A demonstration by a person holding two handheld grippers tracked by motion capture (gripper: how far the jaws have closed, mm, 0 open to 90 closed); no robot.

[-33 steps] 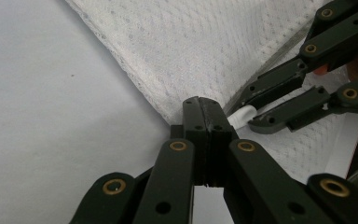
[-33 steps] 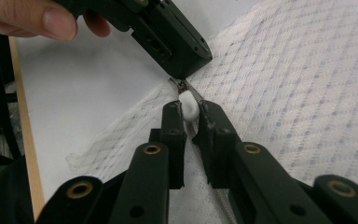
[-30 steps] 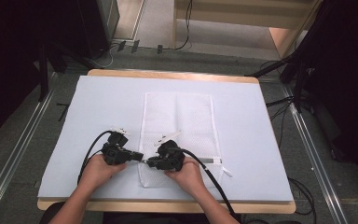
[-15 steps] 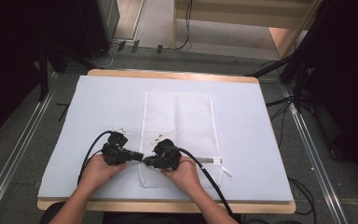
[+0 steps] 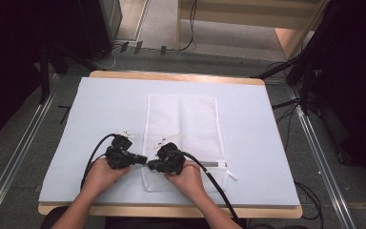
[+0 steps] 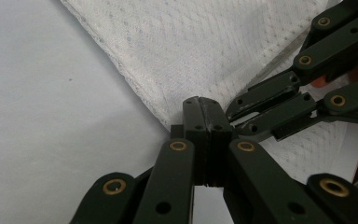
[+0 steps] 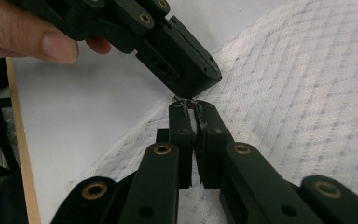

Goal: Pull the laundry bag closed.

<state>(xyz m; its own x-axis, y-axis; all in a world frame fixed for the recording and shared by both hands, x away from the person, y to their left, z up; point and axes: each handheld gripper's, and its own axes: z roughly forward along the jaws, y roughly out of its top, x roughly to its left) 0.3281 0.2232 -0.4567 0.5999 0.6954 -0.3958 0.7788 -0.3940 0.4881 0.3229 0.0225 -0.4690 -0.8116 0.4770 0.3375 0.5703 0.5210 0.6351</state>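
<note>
Near the table's front edge, your right hand-held gripper (image 5: 153,165) has slid closer to your left hand-held gripper (image 5: 142,160); both stay clamped on the mesh bag (image 5: 186,119), ready to tug

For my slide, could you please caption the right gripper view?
Right gripper pinching the white mesh bag's edge, left gripper closed alongside.

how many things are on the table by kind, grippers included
white mesh bag: 1
black grippers: 2, the left gripper and the right gripper, both with fingers shut on the bag's left edge
light sheet covering the table: 1
total: 4
</note>
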